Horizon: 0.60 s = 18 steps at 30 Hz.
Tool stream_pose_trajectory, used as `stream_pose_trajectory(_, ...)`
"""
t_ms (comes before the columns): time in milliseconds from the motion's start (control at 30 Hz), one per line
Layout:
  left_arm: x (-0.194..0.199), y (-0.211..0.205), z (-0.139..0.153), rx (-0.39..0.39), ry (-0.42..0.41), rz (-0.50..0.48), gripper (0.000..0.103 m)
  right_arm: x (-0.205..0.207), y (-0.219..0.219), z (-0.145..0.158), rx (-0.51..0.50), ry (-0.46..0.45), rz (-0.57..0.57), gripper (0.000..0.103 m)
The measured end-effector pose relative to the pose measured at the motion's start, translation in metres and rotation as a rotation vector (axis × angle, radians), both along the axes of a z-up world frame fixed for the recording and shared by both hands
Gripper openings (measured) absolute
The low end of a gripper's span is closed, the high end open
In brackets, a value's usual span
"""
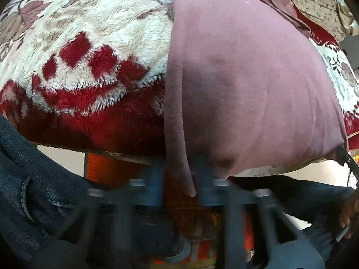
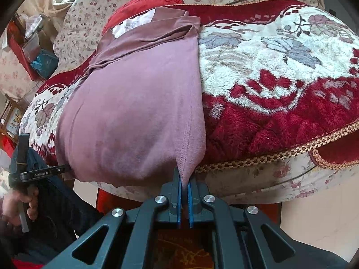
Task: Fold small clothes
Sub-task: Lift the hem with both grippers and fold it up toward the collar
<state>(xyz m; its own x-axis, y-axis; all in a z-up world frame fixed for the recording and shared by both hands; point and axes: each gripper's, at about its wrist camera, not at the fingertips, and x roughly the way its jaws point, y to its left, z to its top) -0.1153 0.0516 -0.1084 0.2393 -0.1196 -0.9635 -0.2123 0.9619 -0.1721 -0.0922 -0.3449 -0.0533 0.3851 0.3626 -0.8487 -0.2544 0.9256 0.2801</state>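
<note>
Left gripper (image 1: 179,179): blurred in its own view, fingers a little apart, with a hanging corner of cloth between them; whether they actually press the cloth I cannot tell. In the right wrist view it shows at the far left (image 2: 44,170), held in the person's hand (image 2: 20,204), its tip at the garment's lower left corner.

Mauve garment (image 2: 134,112): a dusty pink-mauve knit piece spread flat on the cushion, long side running away from the cameras. Near hem stitched, with a double row of stitching up the right edge. Faint darker smudges mark the lower area. The far end is bunched into folds, and a white label (image 2: 134,22) shows there.

Garment's place: lying on the red and cream floral plush blanket (image 2: 280,67), its near edge hanging over the braided trim (image 2: 269,152) of the cushion front.

Right gripper (image 2: 184,186): blue-padded fingers pressed together on the garment's lower right corner, the cloth drawn to a point between them.

Far right: blanket continues, bare of clothing.
</note>
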Motion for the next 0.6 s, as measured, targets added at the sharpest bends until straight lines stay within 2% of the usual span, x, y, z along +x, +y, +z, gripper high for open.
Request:
stream_pose_trajectory(67, 0.0, -0.001, 0.0, -0.004, -0.001, -0.001, 0.002, -0.001, -0.001, 0.0, 0.003, 0.0, -0.002, 0.004)
stream_pose_trajectory(167, -0.005, 0.001, 0.009, -0.008, -0.035, 0.009, 0.002, -0.001, -0.002, 0.0, 0.002, 0.001, -0.004, 0.004)
stream_pose_trajectory(333, -0.013, -0.007, 0.061, -0.044, -0.205, -0.049, 0.002, -0.004, -0.004, 0.004, 0.016, -0.008, -0.007, 0.004)
stream_pose_trajectory(433, -0.01, 0.003, 0.098, -0.101, -0.308, -0.036, 0.002, -0.003, -0.01, 0.012, 0.062, -0.024, -0.013, 0.004)
stream_pose_trajectory(500, -0.004, 0.009, 0.118, -0.095, -0.374, -0.026, 0.002, -0.001, -0.012, 0.021, 0.08, -0.05, -0.01, 0.004)
stream_pose_trajectory(600, 0.011, 0.015, 0.13, -0.11, -0.409, -0.002, 0.002, 0.005, -0.013, 0.037, 0.073, -0.092, -0.005, 0.004)
